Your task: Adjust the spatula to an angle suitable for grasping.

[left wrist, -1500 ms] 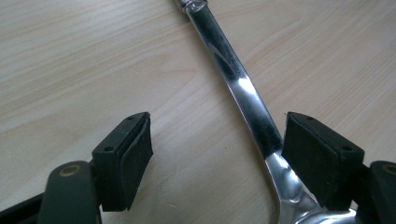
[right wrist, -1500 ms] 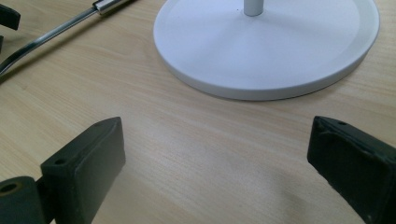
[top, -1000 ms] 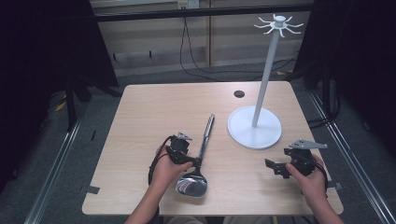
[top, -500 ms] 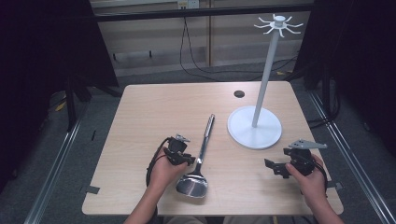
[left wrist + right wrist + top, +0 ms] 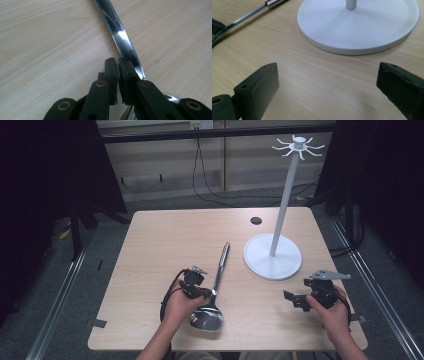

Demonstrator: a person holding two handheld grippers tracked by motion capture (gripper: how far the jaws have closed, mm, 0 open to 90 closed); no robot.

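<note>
The left hand-held gripper (image 5: 118, 65), wide apart a second ago, has just clamped the ladle (image 5: 216, 285) handle on the counter (image 5: 165, 240); the right hand-held gripper (image 5: 332, 82) stays apart.

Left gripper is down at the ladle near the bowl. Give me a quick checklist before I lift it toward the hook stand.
1. Left gripper closed on the ladle handle: ok, jaws have just closed, handle wedged between the pads.
2. Grip placement: not ok for balance, it sits low by the bowl, long handle free.
3. Right gripper clear: ok, open, empty, resting on the table.
4. Stand upright: ok.
5. Hooks free: ok, nothing hangs on them.
6. Hanging hole at the handle end: cannot tell.
</note>
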